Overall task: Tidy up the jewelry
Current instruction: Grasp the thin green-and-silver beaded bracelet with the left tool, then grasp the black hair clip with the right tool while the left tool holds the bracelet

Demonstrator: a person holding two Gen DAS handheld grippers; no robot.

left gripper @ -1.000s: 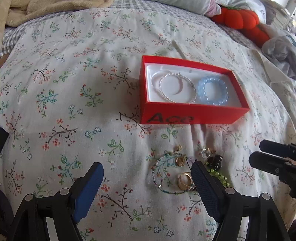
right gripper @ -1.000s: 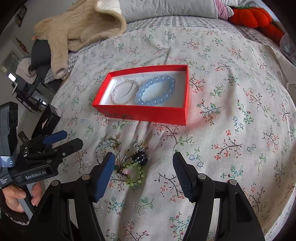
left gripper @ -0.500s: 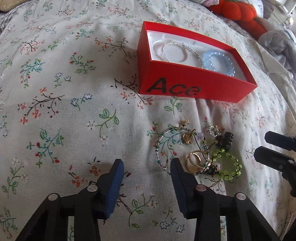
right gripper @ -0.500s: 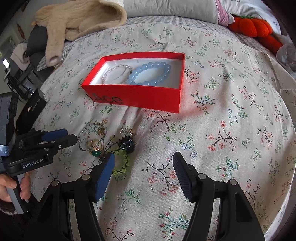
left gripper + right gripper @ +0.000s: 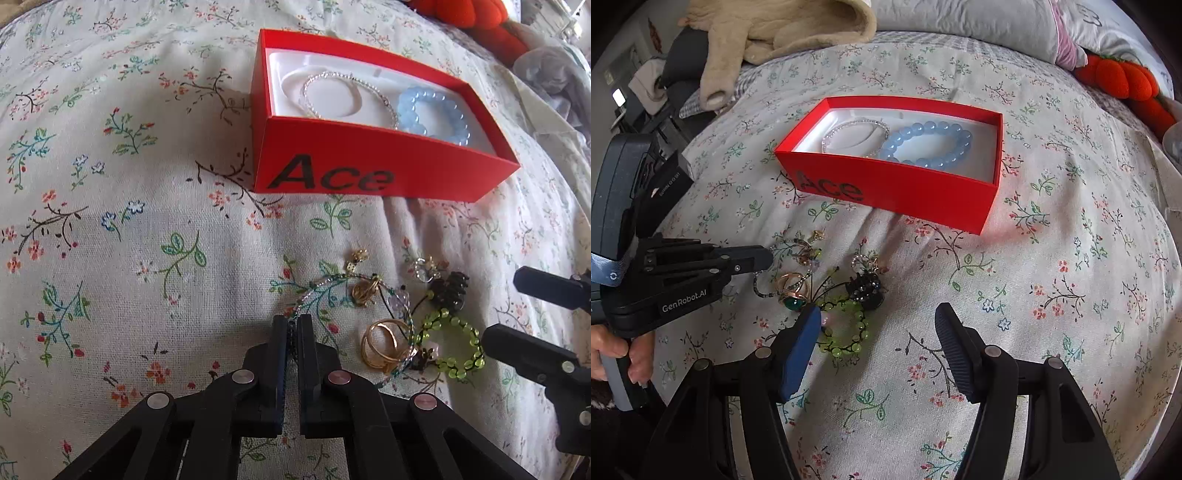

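**Left gripper closed on the seed-bead strand; right gripper waiting open**

Closed since the earlier frames, when spread wide above the pile: left gripper (image 5: 291, 325), now lowered to the bedspread (image 5: 110, 258) with fingers pressed together on the near arc of the thin beaded bracelet (image 5: 317, 291). Bracelet lying at the left of a loose jewelry heap, just in front of the red box (image 5: 369, 173). Judged very light, limp and thread-like; likely to sag into a loop when lifted and to snag neighbours, since overlapped by a gold charm (image 5: 365, 290) and touching the gold rings (image 5: 384, 345). Best taken where pinched now, on the free outer arc away from the tangle. Bead surface small and smooth, so some risk of slipping through the pads; the strand probably fragile under a hard pull.

Beside it: green bead bracelet (image 5: 452, 345), a dark clustered piece (image 5: 448, 291), a small clear-stone piece (image 5: 424, 267). Already inside the box: silver chain bracelet (image 5: 347, 94) and blue bead bracelet (image 5: 432, 114).

Right gripper (image 5: 877, 349) spread wide and empty, hovering just above the cloth, left pad (image 5: 798, 354) over the edge of the green bracelet; contact not discernible.
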